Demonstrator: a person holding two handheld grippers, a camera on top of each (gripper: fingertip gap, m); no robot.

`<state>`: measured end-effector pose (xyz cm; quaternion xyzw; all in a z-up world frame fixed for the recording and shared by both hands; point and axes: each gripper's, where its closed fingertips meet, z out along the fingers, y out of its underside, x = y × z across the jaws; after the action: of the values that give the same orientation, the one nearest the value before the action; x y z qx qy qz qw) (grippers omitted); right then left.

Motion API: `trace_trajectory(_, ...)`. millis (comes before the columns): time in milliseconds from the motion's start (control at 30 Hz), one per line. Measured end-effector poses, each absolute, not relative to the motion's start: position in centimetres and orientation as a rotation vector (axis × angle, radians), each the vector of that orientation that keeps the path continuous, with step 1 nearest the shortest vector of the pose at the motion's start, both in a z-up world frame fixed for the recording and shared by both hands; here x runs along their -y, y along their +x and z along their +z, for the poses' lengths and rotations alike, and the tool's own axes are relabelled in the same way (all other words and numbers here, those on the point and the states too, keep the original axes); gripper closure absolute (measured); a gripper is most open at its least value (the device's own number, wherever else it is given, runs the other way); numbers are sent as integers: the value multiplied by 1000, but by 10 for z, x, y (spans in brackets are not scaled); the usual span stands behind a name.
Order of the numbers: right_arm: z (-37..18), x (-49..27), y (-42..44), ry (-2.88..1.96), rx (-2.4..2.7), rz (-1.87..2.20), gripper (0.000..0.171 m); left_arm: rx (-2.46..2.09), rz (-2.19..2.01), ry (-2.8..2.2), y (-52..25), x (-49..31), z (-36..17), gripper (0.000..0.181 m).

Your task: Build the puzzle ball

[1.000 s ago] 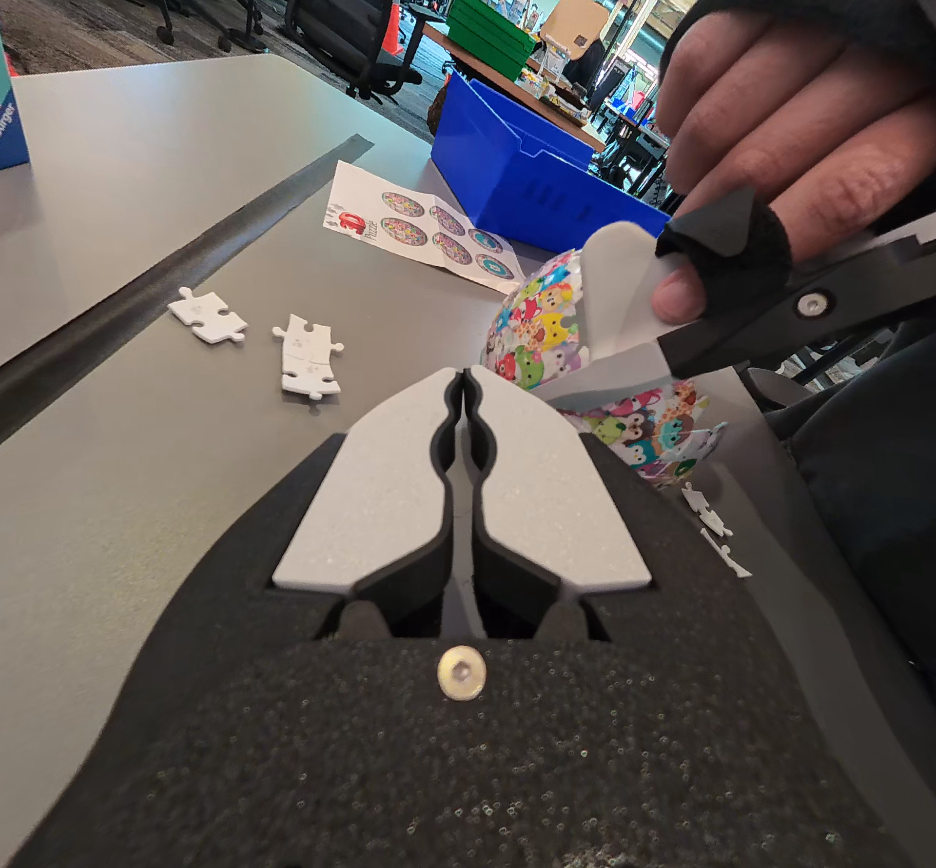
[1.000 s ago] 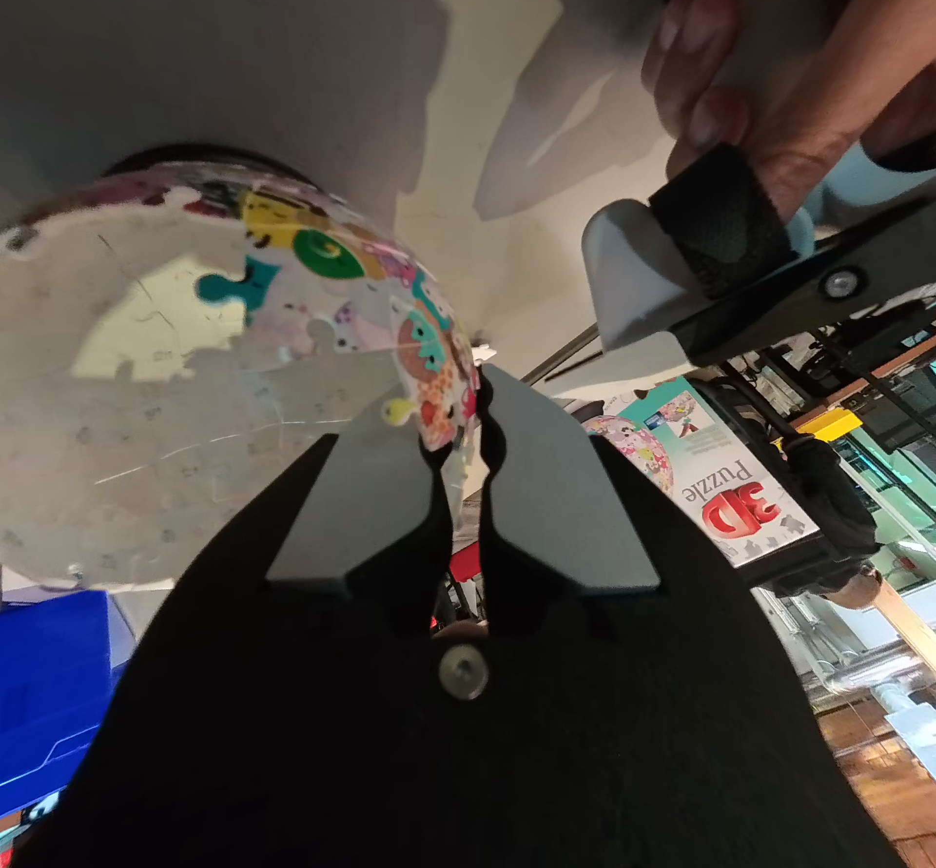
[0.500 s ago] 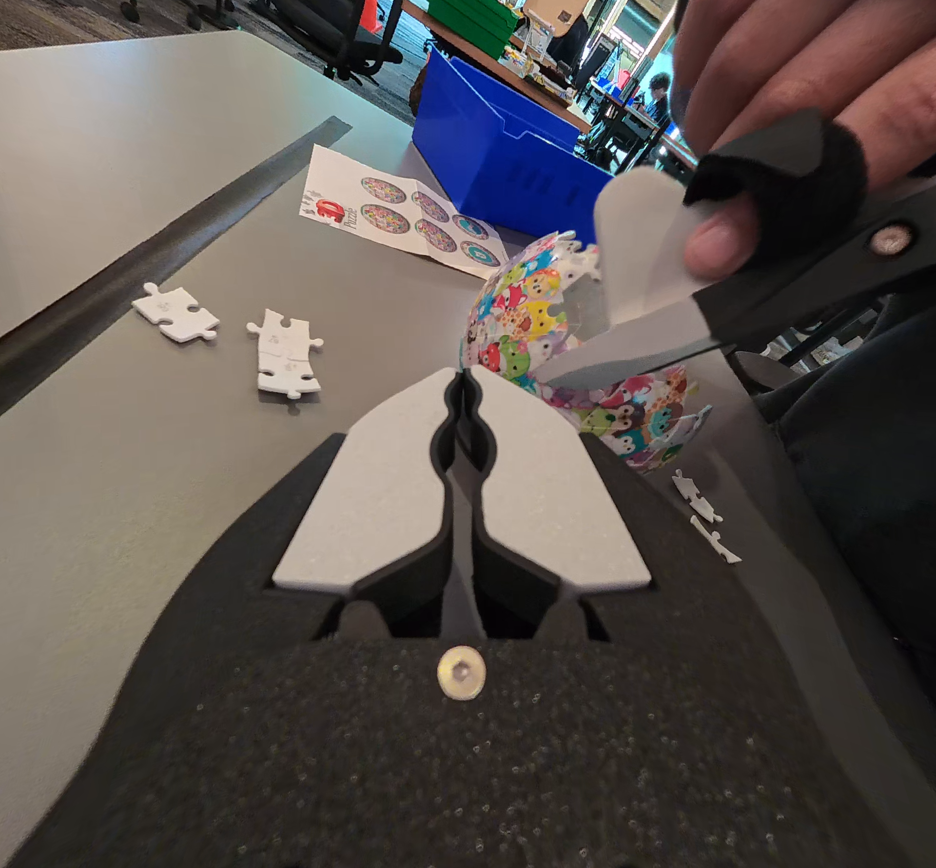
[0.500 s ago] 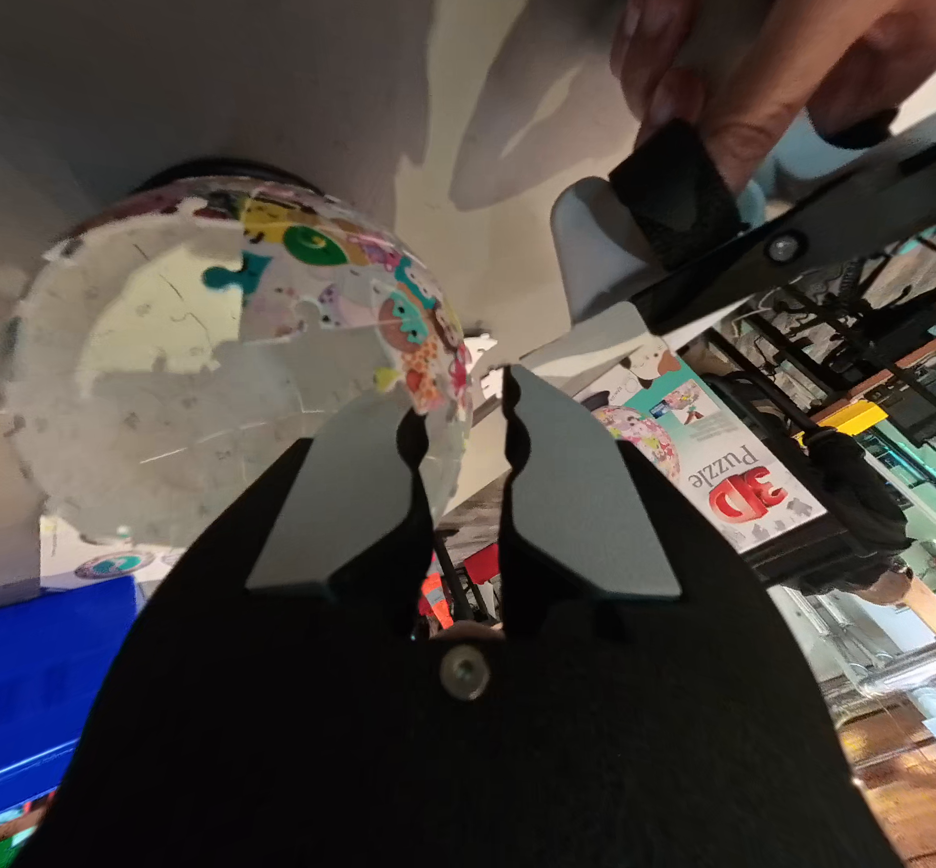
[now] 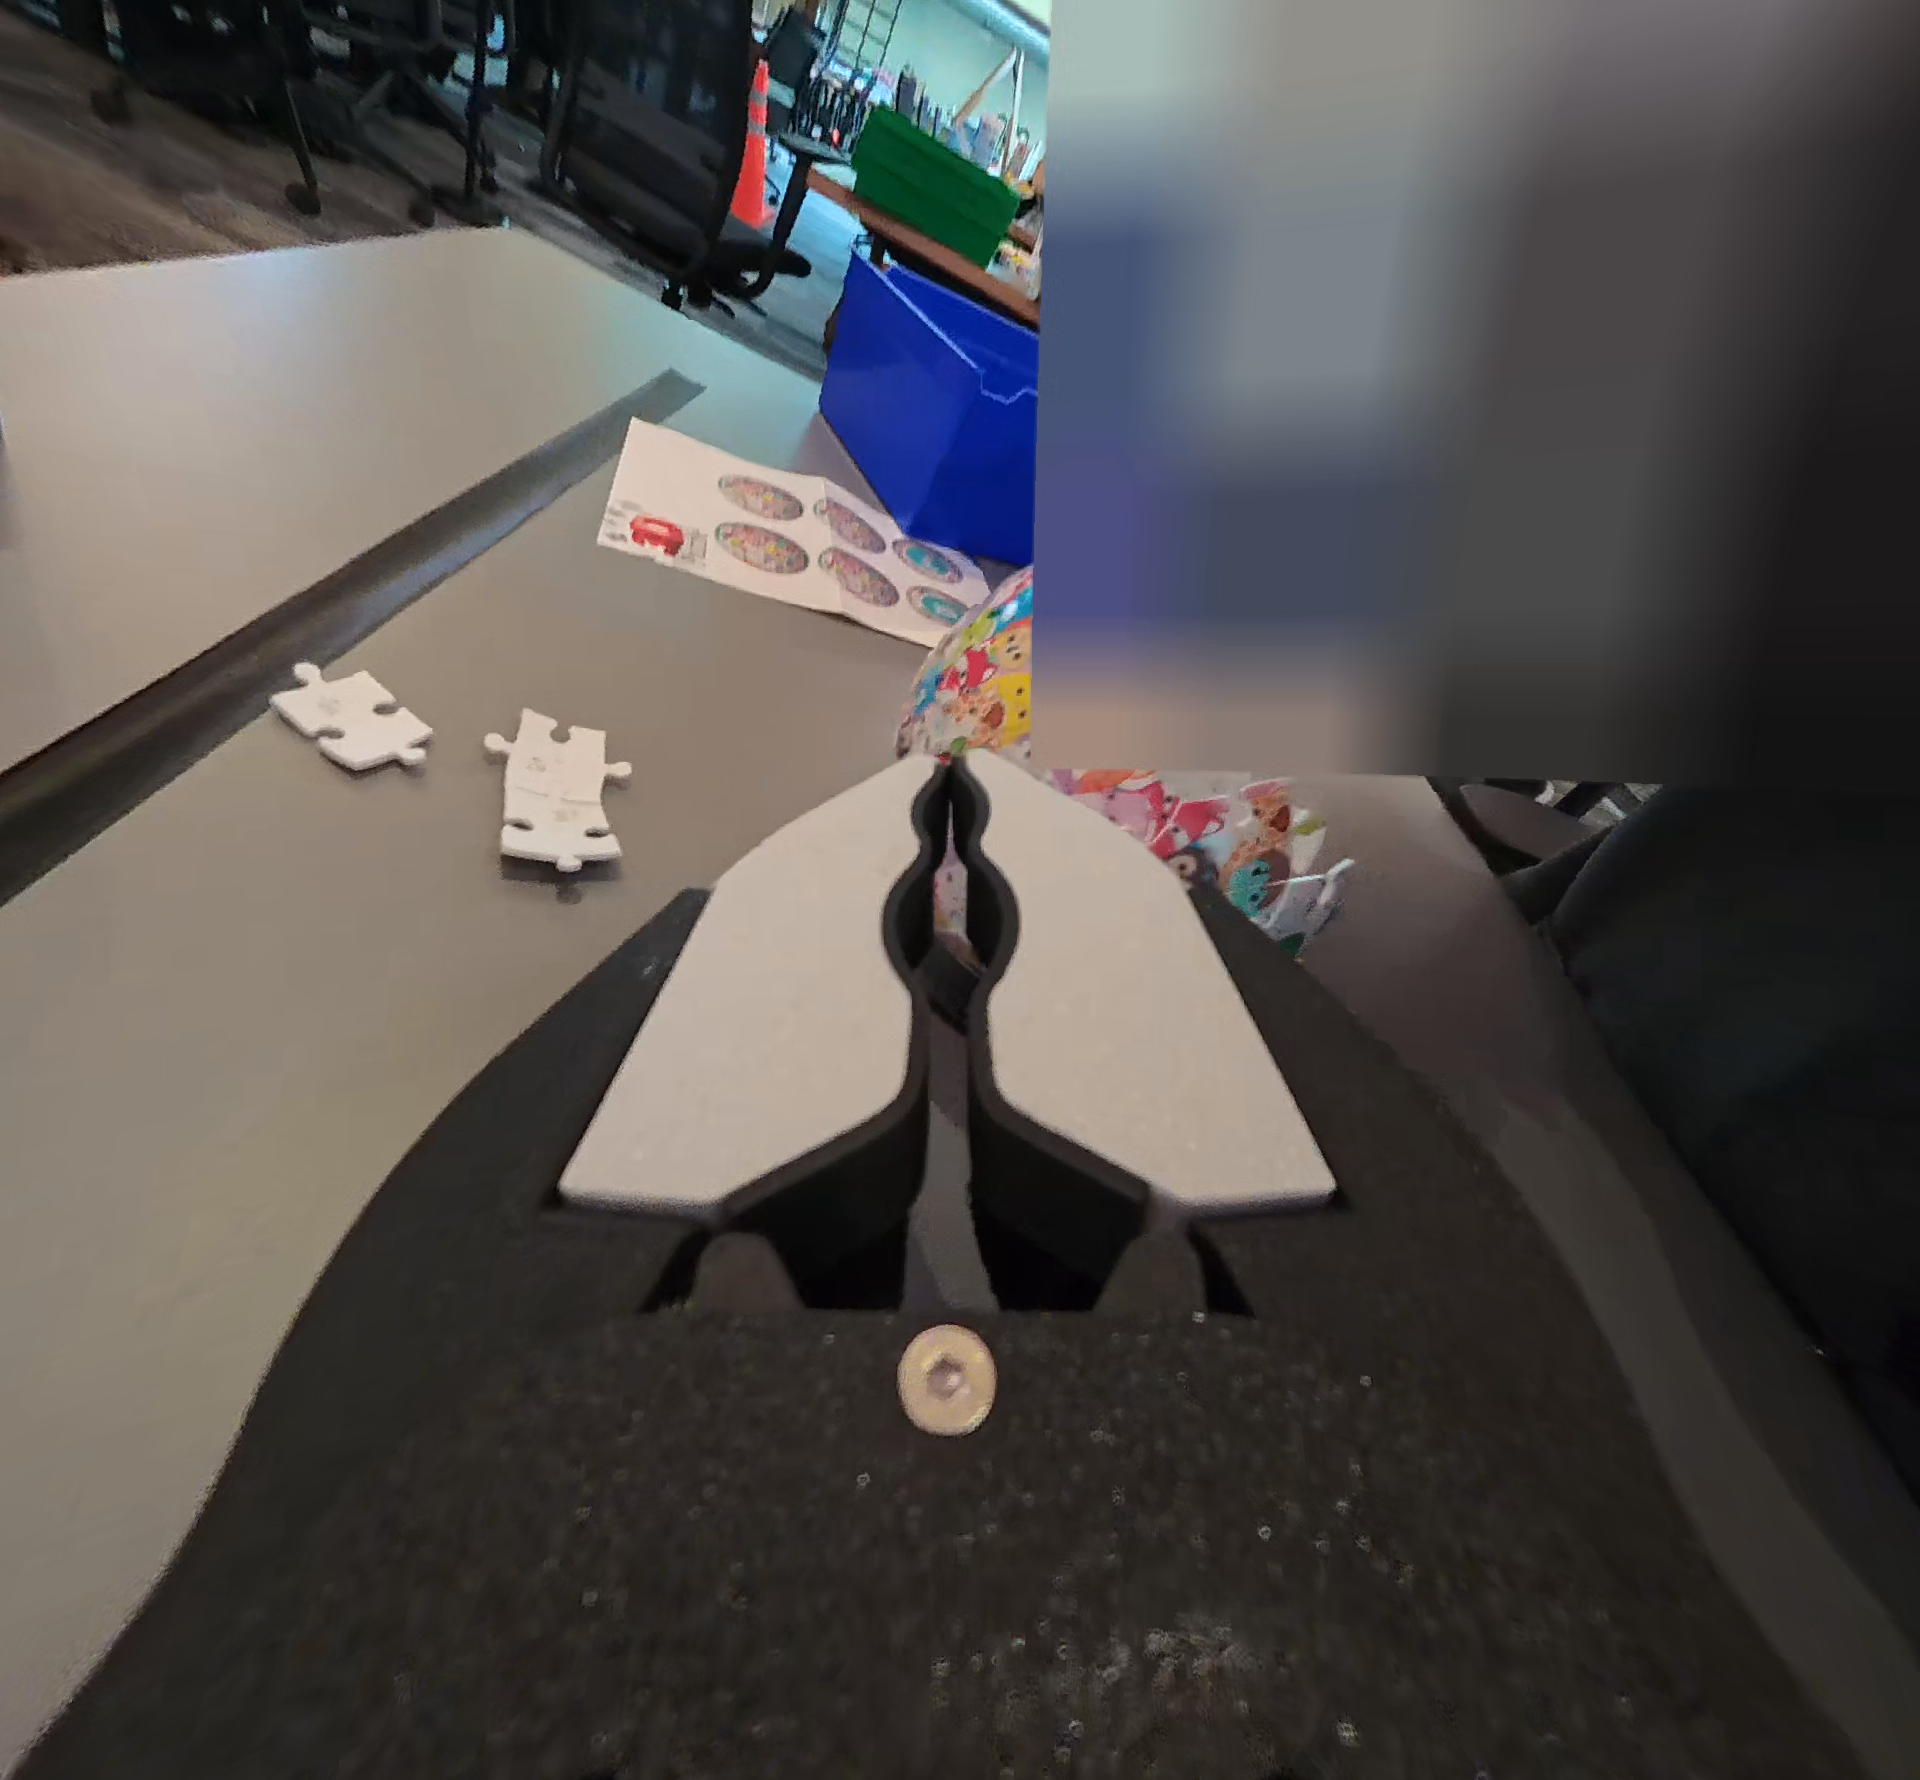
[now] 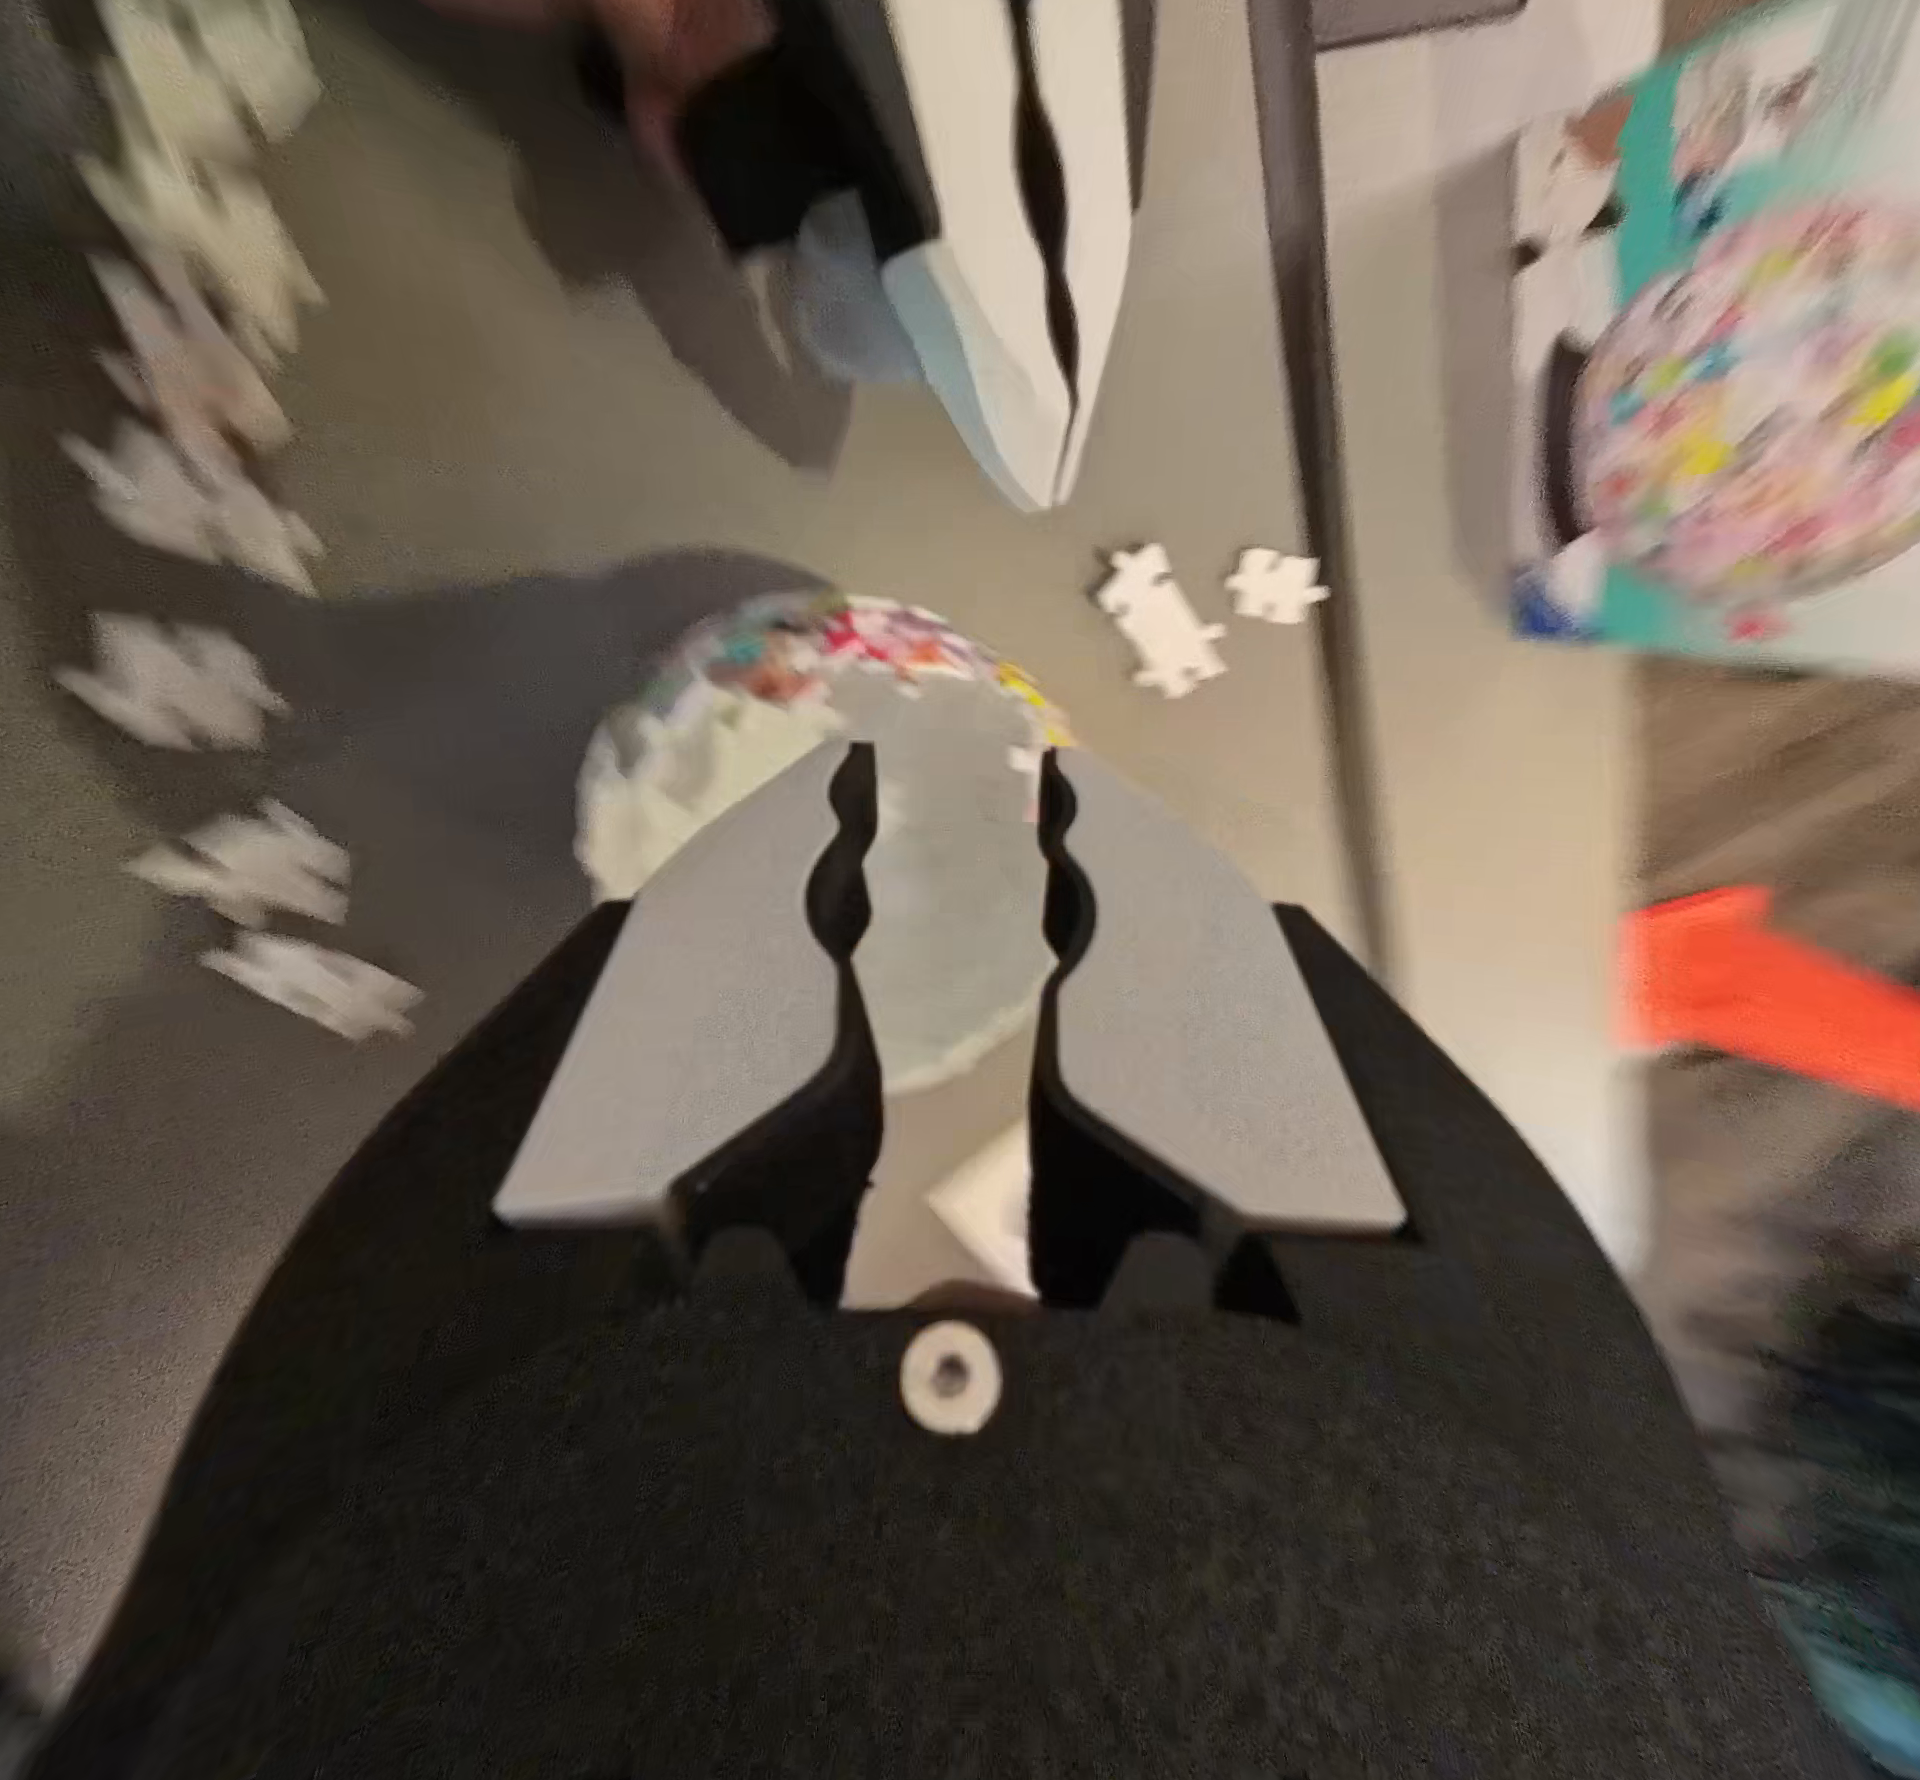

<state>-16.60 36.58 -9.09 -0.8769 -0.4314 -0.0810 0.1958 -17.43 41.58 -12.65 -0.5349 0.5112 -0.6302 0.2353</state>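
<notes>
- In the lower centre of the left wrist view, the left gripper point(image 5: 951, 780) is clenched, its grey fingers point(image 5: 790, 1013) meeting at the tips with nothing seen between them.
- Just past those tips, at mid-frame right, sits the partly built puzzle ball point(image 5: 977, 681) on the grey desk point(image 5: 260, 951) (a mosaic patch covers much of it).
- To the left of centre lie a joined pair of white pieces point(image 5: 556, 790) and a single white piece point(image 5: 353, 717), face down and close together.
- Farther up, a printed leaflet point(image 5: 769, 535) lies flat, with a blue bin point(image 5: 935, 400) behind it.
- In the blurred right wrist view, the right gripper point(image 6: 951, 764) is released, jaws apart and empty.
- The ball's pale open side point(image 6: 935, 857) shows through that gap, resting on the desk.
- Beyond it, upper centre, the left gripper points down toward the ball.
- Loose white pieces point(image 6: 187, 504) scatter down the left edge; the puzzle box point(image 6: 1745, 380) fills the upper right.
</notes>
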Motion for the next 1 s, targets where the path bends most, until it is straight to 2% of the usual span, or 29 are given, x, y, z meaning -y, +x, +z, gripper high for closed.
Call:
trace_trajectory(100, -94, -362, -188, -2491, 701, 119, 148, -1382, -1666, -1460, -174, -419, -125, 181)
trace_trajectory(233, -109, -349, -186, -2523, 391, 211, 147, -1404, -1668, -1431, -176, -407, -123, 181)
trace_trajectory(533, -139, -329, -190, -2483, 429, -11, 129, -1480, -1646, -1451, -199, -382, -133, 181)
trace_trajectory(600, -147, -330, -185, -2472, 462, -150, 129, -1453, -1643, -1453, -202, -386, -131, 181)
trace_trajectory(733, -149, -327, -189, -2445, 429, -157, 140, -1415, -1652, -1455, -206, -390, -128, 181)
trace_trajectory(1000, -146, -319, -182, -2445, 414, -203, 139, -1444, -1651, -1459, -204, -386, -131, 181)
